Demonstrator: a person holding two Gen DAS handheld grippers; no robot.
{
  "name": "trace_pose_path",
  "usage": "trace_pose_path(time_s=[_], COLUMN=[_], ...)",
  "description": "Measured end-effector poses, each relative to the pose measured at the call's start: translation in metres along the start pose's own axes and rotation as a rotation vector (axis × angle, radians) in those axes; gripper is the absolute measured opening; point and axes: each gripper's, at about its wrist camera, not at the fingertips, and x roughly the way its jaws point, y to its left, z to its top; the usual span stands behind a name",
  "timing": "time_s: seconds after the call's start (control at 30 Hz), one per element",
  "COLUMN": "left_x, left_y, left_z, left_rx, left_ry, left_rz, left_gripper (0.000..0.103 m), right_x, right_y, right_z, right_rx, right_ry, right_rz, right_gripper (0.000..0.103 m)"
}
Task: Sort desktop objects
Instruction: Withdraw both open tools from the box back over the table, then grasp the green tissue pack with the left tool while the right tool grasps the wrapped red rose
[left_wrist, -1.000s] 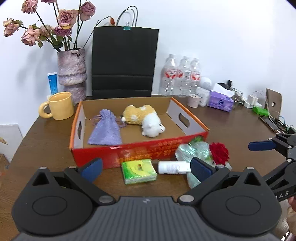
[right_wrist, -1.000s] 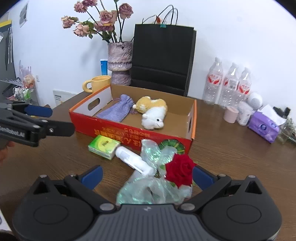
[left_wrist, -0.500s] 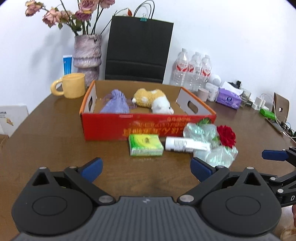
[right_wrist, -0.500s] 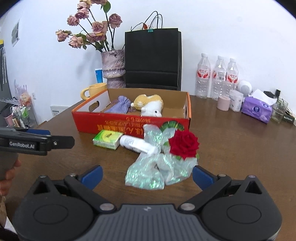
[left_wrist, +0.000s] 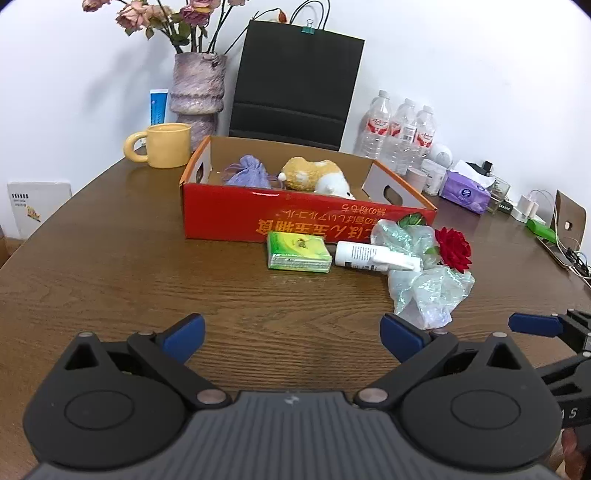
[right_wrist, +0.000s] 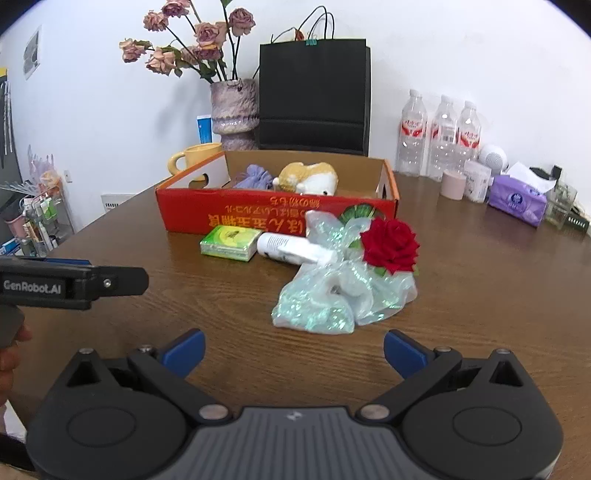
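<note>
A red cardboard box (left_wrist: 306, 221) (right_wrist: 236, 216) stands mid-table with a purple pouch (left_wrist: 249, 176) (right_wrist: 255, 176) and a yellow-and-white plush toy (left_wrist: 316, 179) (right_wrist: 308, 179) inside. In front of the box lie a green tissue pack (left_wrist: 298, 252) (right_wrist: 231, 243), a white bottle (left_wrist: 373, 255) (right_wrist: 293, 249) on its side, and a red rose in clear wrap (left_wrist: 452, 249) (right_wrist: 391, 246). My left gripper (left_wrist: 291, 334) is open, well short of these items, nothing between its fingers. My right gripper (right_wrist: 293, 349) is open and empty just short of the wrap.
Behind the box stand a yellow mug (left_wrist: 166, 149), a vase of dried roses (left_wrist: 197, 92), a black paper bag (left_wrist: 295, 85) and three water bottles (left_wrist: 402, 136). A purple tissue pack (right_wrist: 517, 199), small cups and cables sit at the right. Bare wooden tabletop (left_wrist: 110, 266) lies left.
Both grippers have drawn back from the box toward the near table edge, so the items look farther away. Nothing on the table has moved, and both grippers stayed open.
</note>
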Motion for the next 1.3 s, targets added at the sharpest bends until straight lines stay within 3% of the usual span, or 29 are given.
trace_pose_path(time_s=[0.23,0.7,1.1,1.3], left_x=[0.003,0.008,0.019,0.039], left_y=[-0.005,-0.007,-0.013,-0.028], left_z=[-0.007,-0.013,-0.011,0.005], left_rx=[0.021,0.029,0.066,0.114], left_ry=[0.016,0.05,0.071,0.085], left_rz=[0.011,0.004,-0.007,-0.066], left_gripper=[0.103,0.103,0.103,0.103], right_x=[-0.002,0.006,0.015,0.022], right_y=[-0.002,-0.005,-0.027,-0.046], right_z=[0.001,-0.005,-0.001,0.013], right_rx=[0.01,0.03,0.069,0.084], right_ry=[-0.008,0.027,0.014,-0.02], right_rz=[-0.032,-0.014,-0.063,-0.105], right_gripper=[0.103,0.103,0.103,0.103])
